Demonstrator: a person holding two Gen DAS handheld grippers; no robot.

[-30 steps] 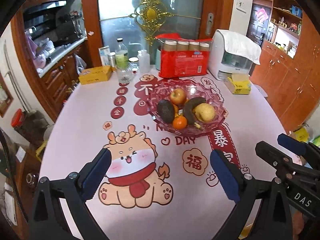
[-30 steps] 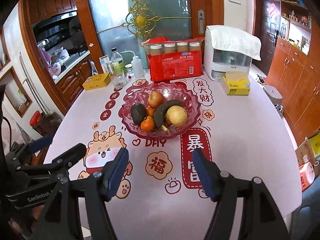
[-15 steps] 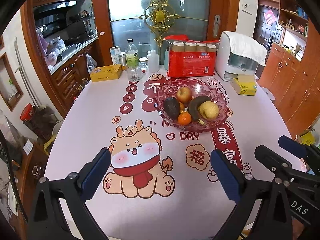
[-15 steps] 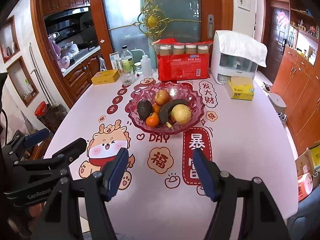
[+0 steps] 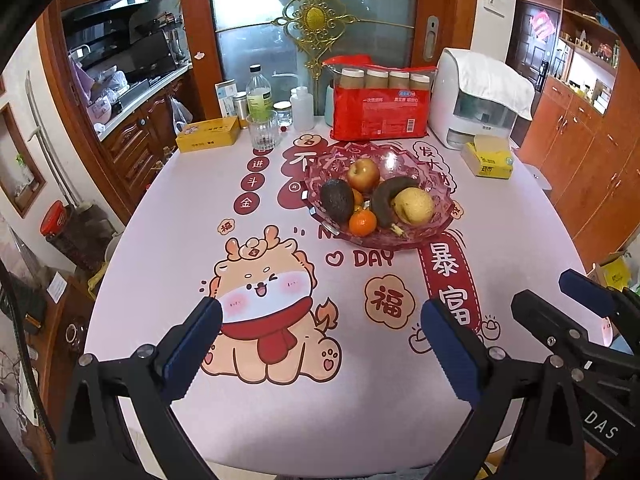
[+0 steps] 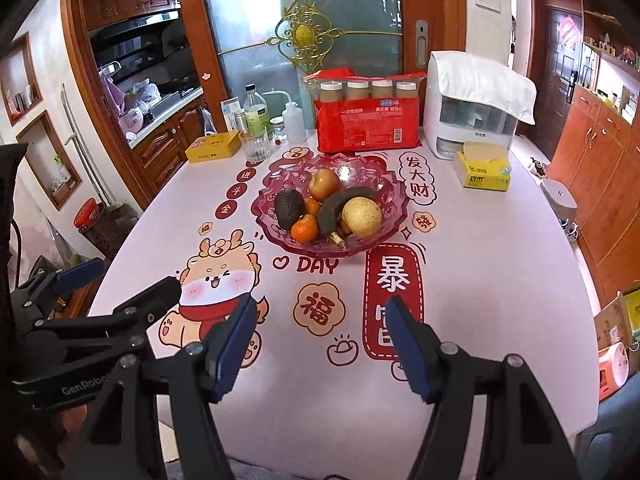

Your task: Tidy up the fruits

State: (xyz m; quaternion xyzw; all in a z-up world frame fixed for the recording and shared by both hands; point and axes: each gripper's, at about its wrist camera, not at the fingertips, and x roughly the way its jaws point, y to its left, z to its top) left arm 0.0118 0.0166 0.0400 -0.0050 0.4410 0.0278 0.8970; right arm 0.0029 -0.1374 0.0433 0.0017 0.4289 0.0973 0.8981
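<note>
A pink glass fruit bowl stands mid-table. In it lie a red apple, a dark avocado, a blackened banana, a yellow pear and small oranges. My left gripper is open and empty, held over the table's near part. My right gripper is open and empty beside it. Both are well short of the bowl.
At the table's back stand a red pack of cups, a white appliance, a tissue pack, a glass, bottles and a yellow tin. The tablecloth has cartoon prints. Cabinets flank both sides.
Both grippers have drawn back and risen a little, so the bowl sits farther away and more of the table shows. Both stay open.
</note>
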